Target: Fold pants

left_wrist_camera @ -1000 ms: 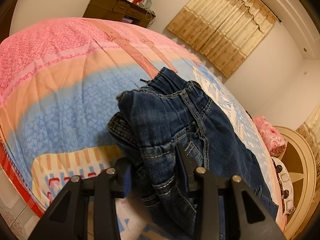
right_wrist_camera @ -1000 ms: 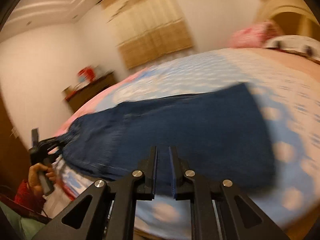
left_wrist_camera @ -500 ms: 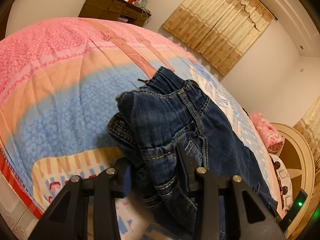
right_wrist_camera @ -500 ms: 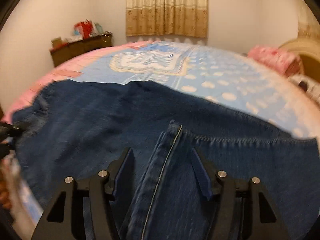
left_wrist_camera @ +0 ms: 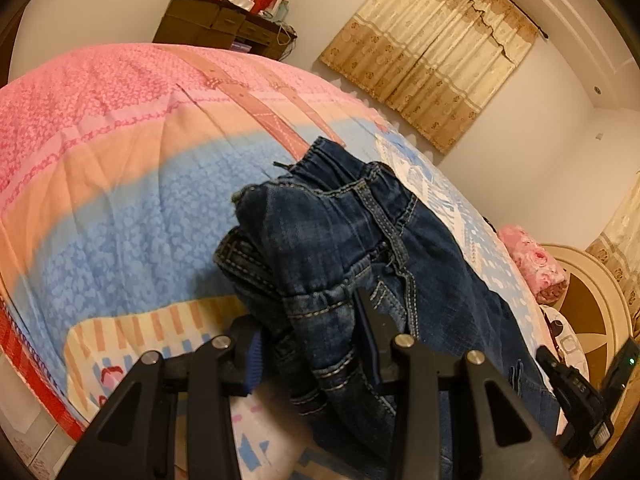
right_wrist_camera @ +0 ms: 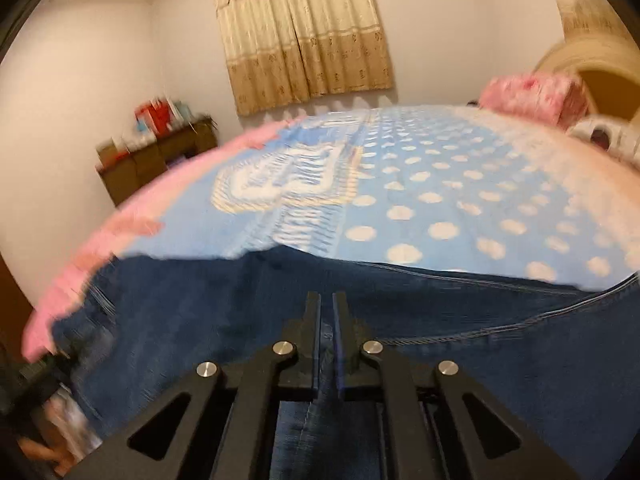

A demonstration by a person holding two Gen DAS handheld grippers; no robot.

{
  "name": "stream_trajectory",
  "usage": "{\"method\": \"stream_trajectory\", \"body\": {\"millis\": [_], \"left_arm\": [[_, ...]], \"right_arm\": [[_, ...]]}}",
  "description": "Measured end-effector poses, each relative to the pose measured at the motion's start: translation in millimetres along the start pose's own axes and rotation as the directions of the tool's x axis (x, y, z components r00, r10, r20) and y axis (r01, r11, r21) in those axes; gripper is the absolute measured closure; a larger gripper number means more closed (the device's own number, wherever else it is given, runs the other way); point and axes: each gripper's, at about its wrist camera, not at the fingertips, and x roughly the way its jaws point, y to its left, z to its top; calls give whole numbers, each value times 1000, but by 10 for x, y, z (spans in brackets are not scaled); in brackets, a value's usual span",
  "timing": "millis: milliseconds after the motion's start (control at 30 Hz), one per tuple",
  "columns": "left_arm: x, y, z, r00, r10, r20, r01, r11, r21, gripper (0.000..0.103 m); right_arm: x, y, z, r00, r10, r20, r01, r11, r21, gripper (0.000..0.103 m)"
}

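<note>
Dark blue jeans (left_wrist_camera: 340, 248) lie along the bed, waist end bunched up near me. My left gripper (left_wrist_camera: 308, 340) is shut on the bunched waistband, with denim filling the gap between its fingers. In the right wrist view the jeans (right_wrist_camera: 200, 320) spread across the near part of the bed. My right gripper (right_wrist_camera: 327, 320) is shut on a thin fold of the jeans leg, jaws nearly touching. The right gripper also shows in the left wrist view (left_wrist_camera: 576, 396) at the far end of the jeans.
The bed has a pink, peach and blue patterned cover (left_wrist_camera: 120, 160). A pink pillow (left_wrist_camera: 532, 256) and cream headboard (left_wrist_camera: 592, 308) are at the far end. A brown cabinet (left_wrist_camera: 224, 28) and curtains (left_wrist_camera: 432, 44) stand by the wall.
My right gripper opened over the jeans leg half a second ago and has now closed on a fold of it. My left gripper keeps its hold on the waistband, barely moved.
</note>
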Motion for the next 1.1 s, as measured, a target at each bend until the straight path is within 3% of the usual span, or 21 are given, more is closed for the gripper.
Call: {"method": "stream_trajectory", "body": {"millis": [67,133,267,300,400,467,500,533,567,667,800,933,1033,1100], "left_arm": [[-3,-14,-1,1000,-1,-5,1,1000,0,62],[-8,-12,-4,1000,-11,-9,11,1000,-4,62],[6,20,-4,1000,-22,4,22,1000,-7,60],[11,47,-7,1000,-31,4,31,999,-23,57],[36,99,23,993,-116,13,117,988,-97,33],[45,99,46,990,-137,14,138,983,-119,31],[52,95,65,990,-140,15,140,983,-117,35],[57,96,80,991,-136,14,137,984,-114,57],[84,110,102,991,-133,3,133,984,-115,71],[112,114,161,983,-181,-16,176,972,-155,76],[-105,-240,230,986,-165,33,166,986,-23,77],[-289,-847,342,971,-224,79,210,966,148,78],[-387,-1442,355,945,-317,85,281,915,288,78],[-447,-1934,232,918,-393,55,340,851,399,78]], "right_arm": [[135,-13,-28,996,82,-41,-80,996,43,97],[56,-72,-78,991,135,-5,-133,985,109,97],[-360,-45,-161,991,95,88,-98,995,25,97],[-448,-42,-208,992,80,101,-81,997,10,97],[-502,-64,-455,996,46,72,-45,999,-16,97],[-362,-114,-649,999,47,-13,-47,999,4,97],[-325,-160,-722,997,63,-33,-62,997,35,97],[-389,-212,-758,997,83,1,-83,995,64,97],[-412,-230,-750,997,80,-8,-79,995,67,97],[-548,-333,-698,997,73,11,-74,993,89,97],[-923,-579,-706,995,45,91,-59,986,157,97],[-1363,-1023,-790,984,-56,170,10,965,261,97],[-1634,-1417,-888,971,-137,196,61,934,352,97],[-1795,-1671,-976,960,-191,202,93,906,414,97]]}}
